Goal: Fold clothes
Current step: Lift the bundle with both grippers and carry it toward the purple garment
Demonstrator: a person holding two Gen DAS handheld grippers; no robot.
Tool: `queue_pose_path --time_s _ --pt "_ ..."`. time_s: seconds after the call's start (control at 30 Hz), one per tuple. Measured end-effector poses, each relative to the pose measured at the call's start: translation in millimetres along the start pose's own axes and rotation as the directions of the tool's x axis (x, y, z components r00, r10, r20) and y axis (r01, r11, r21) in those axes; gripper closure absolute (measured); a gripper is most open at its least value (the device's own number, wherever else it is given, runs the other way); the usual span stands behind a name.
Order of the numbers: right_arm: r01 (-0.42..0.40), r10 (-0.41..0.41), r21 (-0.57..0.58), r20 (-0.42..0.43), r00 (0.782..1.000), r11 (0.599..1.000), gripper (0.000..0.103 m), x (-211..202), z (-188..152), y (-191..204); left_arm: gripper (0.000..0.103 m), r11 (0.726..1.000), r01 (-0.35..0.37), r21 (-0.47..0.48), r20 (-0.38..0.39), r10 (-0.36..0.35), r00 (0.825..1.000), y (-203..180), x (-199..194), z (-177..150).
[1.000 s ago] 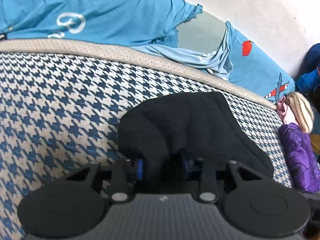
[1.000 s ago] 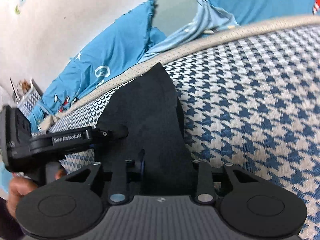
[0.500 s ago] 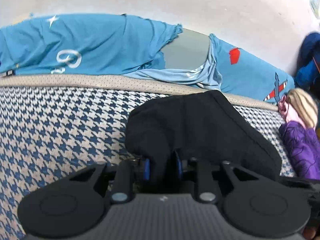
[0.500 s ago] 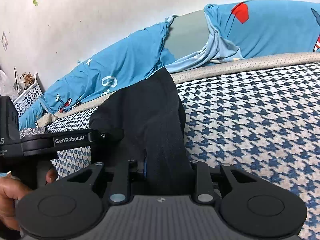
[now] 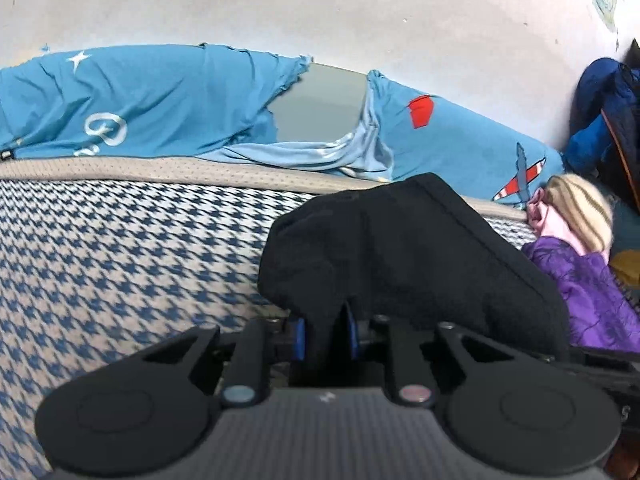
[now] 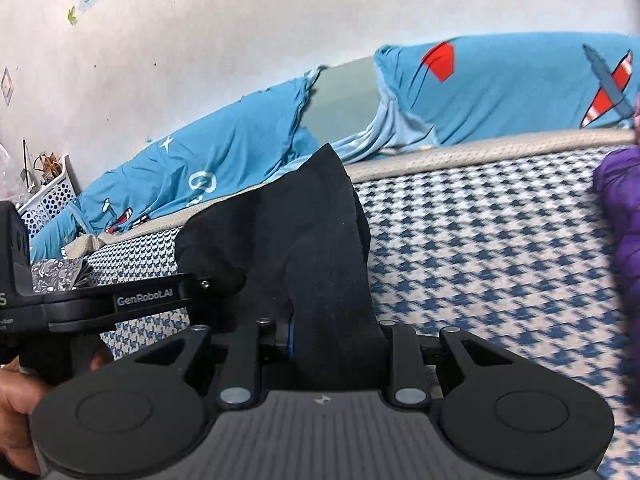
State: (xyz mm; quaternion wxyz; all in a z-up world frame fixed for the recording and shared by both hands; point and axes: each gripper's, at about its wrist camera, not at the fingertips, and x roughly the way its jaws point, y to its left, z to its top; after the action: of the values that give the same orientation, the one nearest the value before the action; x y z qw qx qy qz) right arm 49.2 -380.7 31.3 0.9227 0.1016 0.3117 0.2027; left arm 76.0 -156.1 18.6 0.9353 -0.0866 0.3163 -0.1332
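Left fingers (image 5: 323,338) have just squeezed in, pinching the black garment (image 5: 400,256); right fingers (image 6: 332,340) pinch its other edge. Both hands have raised the garment off the houndstooth bed (image 5: 120,248), so it is probably ready for 1 fold

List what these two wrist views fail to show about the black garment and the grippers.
- Left wrist view: the black garment drapes over the left gripper; its near end is hidden.
- Right wrist view: the garment covers one pad of the right gripper.
- Both views: the garment's type is unreadable, bunched.
- Houndstooth cover: blurred.
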Motion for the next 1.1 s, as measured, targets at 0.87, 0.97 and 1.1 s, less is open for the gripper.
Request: queue_pose_path --time_s 0.87,0.97,1.1 --pt "0.199 -0.256 0.212 0.292 0.921 0.957 0.077 -160 12 -144 0.086 0.947 0.179 0.266 0.018 -0.190 0.982 -242 26 55" --pt "0.209 -0.285 0.259 0.306 0.908 0.943 0.077 -169 13 -165 0.086 0.937 0.191 0.293 0.005 -0.202 0.979 -269 37 58" --pt "0.217 -0.317 0.312 0.318 0.894 0.925 0.077 -178 15 -193 0.086 0.924 0.206 0.321 -0.009 -0.215 0.977 -300 52 63"
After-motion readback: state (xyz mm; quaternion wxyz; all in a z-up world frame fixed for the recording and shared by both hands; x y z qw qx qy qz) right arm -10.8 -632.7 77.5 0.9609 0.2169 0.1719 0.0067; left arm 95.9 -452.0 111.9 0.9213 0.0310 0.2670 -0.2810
